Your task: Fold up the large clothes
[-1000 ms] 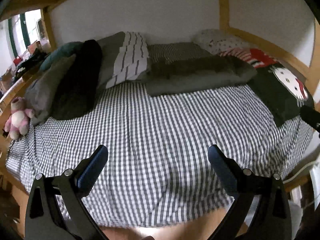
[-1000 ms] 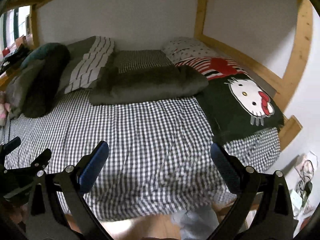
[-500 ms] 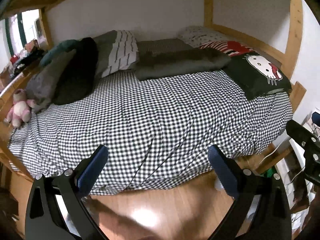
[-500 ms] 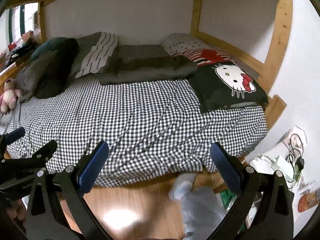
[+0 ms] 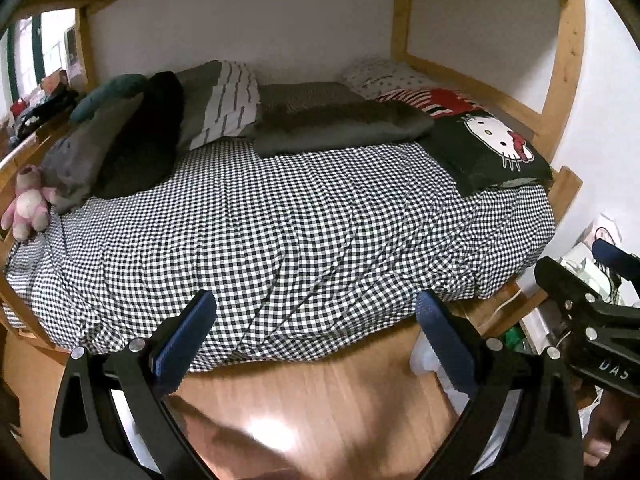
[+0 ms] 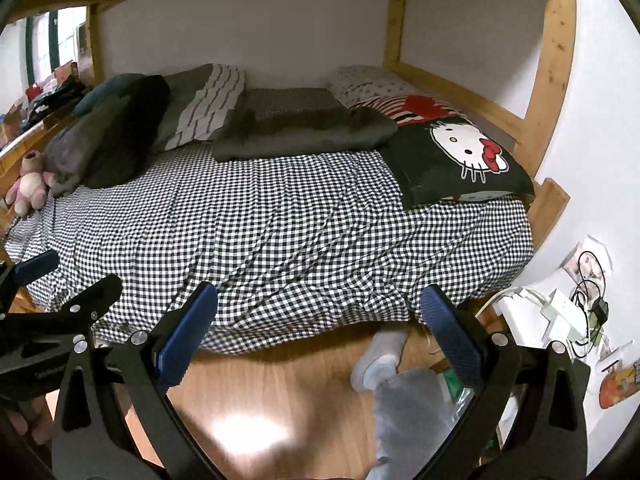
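A bed with a black-and-white checked sheet [image 5: 288,232] fills both views; it also shows in the right wrist view [image 6: 280,220]. Folded dark and grey clothes [image 5: 116,140] are piled at the bed's left end, and a folded grey-green garment [image 5: 340,128] lies at the back. My left gripper [image 5: 316,312] is open and empty, over the bed's front edge and the wooden floor. My right gripper [image 6: 318,304] is open and empty, also in front of the bed. The right gripper shows at the right edge of the left wrist view [image 5: 592,312].
A black Hello Kitty pillow [image 6: 460,156] lies at the bed's right end. A pink plush toy [image 5: 28,200] sits at the left corner. Wooden bunk posts [image 6: 552,60] frame the bed. A white shelf with chargers and cables [image 6: 568,316] stands at the right. A person's grey-trousered leg and sock [image 6: 384,360] are on the wooden floor.
Both grippers have pulled back from the bed. The floor, the bed's front edge and the person's leg have come into view. Both stay open and empty.
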{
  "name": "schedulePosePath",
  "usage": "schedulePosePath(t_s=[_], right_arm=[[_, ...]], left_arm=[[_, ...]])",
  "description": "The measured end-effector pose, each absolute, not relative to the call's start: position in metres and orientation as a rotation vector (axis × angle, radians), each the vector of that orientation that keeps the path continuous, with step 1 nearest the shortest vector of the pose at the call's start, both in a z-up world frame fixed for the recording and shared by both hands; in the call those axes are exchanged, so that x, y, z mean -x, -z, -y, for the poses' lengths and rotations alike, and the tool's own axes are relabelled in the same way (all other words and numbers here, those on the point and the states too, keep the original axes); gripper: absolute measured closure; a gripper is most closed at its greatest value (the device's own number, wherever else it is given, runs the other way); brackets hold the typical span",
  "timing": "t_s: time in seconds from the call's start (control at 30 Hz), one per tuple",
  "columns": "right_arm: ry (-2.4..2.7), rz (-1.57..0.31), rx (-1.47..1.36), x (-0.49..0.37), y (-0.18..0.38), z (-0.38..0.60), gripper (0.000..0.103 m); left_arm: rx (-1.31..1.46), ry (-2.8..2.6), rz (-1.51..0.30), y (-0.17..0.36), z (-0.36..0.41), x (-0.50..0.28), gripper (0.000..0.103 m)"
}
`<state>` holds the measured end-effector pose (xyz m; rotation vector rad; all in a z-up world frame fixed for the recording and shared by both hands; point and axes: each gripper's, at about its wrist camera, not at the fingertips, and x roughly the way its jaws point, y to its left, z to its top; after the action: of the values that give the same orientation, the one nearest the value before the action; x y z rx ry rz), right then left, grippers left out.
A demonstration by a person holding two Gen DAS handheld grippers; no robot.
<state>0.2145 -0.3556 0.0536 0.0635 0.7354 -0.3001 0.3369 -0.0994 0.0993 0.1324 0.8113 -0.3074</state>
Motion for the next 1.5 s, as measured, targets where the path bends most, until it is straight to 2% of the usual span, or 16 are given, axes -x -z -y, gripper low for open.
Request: schedulePosePath(t_s=[1.5], right_arm=[[0.277, -0.733, -0.032, -0.217, -0.048, 0.340, 0.003]], left_arm=[[-0.233, 0.147, -0.770, -0.097, 0.101, -0.335, 0.004]])
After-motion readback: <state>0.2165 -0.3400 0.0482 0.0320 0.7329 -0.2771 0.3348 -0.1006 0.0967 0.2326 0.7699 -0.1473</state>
